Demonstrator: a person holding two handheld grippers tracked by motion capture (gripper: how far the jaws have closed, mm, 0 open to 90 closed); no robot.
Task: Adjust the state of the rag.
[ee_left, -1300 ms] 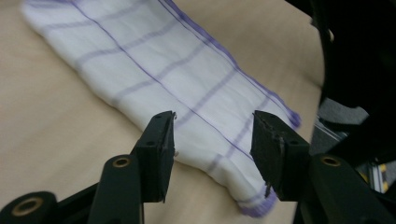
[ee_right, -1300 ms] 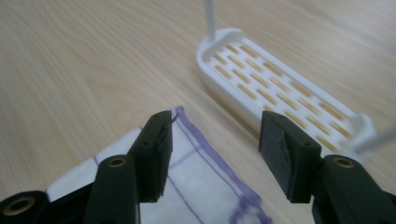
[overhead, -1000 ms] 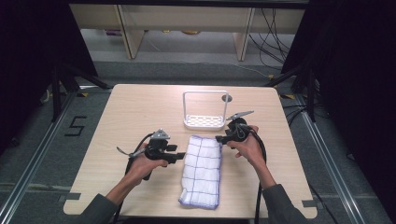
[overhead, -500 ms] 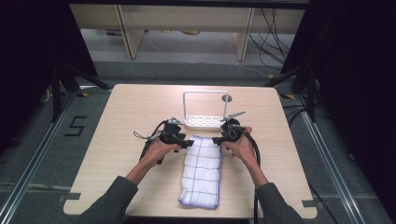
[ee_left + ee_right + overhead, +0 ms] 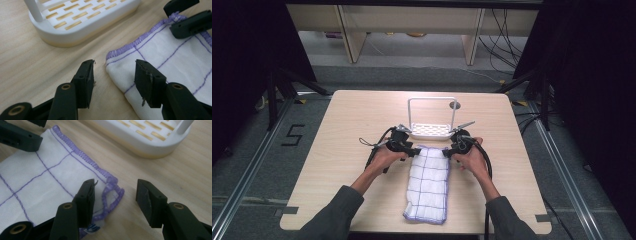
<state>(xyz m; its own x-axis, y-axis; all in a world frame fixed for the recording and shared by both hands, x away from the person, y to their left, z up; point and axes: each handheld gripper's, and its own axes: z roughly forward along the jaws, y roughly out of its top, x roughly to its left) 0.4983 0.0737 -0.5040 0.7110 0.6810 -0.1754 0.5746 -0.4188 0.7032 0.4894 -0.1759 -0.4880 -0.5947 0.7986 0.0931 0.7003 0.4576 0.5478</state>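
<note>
Forearms converging, left hand-held gripper (image 5: 115, 72) closing astride cloth (image 5: 175, 62) corner, pads clear

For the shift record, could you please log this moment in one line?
left gripper: open, closing, astride cloth corner | right gripper: same, other corner

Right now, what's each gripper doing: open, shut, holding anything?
Left gripper: open, jaws just closing, astride the cloth corner, not pinching it.
Right gripper: open, jaws just closing, astride the cloth's other far corner, holding nothing.
</note>
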